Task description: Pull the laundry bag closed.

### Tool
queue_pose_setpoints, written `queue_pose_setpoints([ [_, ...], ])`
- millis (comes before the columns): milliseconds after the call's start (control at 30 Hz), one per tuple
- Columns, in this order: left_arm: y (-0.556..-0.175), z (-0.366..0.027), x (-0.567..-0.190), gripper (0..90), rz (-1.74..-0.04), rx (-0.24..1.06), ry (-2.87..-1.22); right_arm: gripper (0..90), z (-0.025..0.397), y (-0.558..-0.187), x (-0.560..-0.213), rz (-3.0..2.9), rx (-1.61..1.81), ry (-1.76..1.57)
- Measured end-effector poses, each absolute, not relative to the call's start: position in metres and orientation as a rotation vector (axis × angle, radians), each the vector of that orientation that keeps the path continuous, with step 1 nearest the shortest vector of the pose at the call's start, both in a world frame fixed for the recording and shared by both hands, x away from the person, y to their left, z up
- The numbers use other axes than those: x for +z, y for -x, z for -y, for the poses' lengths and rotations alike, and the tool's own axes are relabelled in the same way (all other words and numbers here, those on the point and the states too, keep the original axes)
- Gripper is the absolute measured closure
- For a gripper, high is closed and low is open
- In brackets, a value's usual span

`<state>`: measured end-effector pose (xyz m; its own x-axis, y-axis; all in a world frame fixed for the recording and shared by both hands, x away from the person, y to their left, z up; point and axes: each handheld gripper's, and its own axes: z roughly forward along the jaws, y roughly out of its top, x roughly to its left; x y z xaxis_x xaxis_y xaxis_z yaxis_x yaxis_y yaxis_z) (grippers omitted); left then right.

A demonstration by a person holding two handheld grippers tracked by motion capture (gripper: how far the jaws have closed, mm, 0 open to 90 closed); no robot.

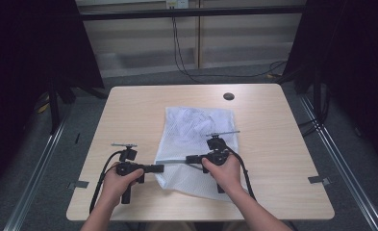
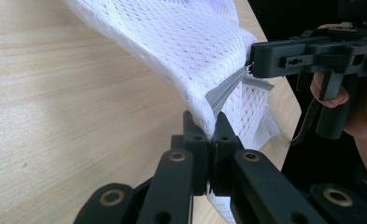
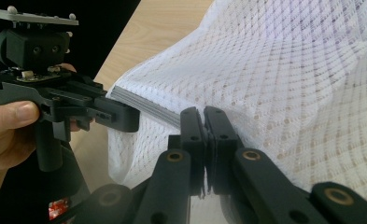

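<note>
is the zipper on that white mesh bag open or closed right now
Mostly shut, it seems: the grey zipper runs as one closed strip between the left tongs and right tongs, both pinching the bag. The slider is hidden.

Left gripper [image 2: 213, 122] jaws clamped on mesh bag [image 2: 186, 46]

One white mesh bag [image 1: 196, 139] lies on one counter [image 1: 129, 110], with one grey zipper [image 1: 174, 162] along its near edge. Two hand-held grippers are there: the left hand-held gripper [image 1: 160, 168] and the right hand-held gripper [image 1: 188, 159]. One dark round cap [image 1: 229, 96] sits in the counter's far side.
</note>
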<state>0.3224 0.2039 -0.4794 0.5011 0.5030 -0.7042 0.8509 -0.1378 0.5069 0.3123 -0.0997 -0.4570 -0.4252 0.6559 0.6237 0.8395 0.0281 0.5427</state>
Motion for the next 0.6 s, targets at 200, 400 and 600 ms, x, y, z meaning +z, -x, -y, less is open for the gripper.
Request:
queue_pose_setpoints([
  [200, -0.322, -0.205, -0.479, 88.4, -1.145, -0.466, -1.789, 87.8, 0.104, -0.312, -0.457, 2.1, -1.346, 1.572],
  [400, -0.322, -0.205, -0.479, 88.4, -1.15, -0.454, -1.789, 87.7, 0.106, -0.311, -0.456, 2.107, -1.349, 1.57],
  [600, -0.322, -0.204, -0.479, 88.4, -1.149, -0.468, -1.784, 87.7, 0.111, -0.311, -0.455, 2.101, -1.352, 1.574],
])
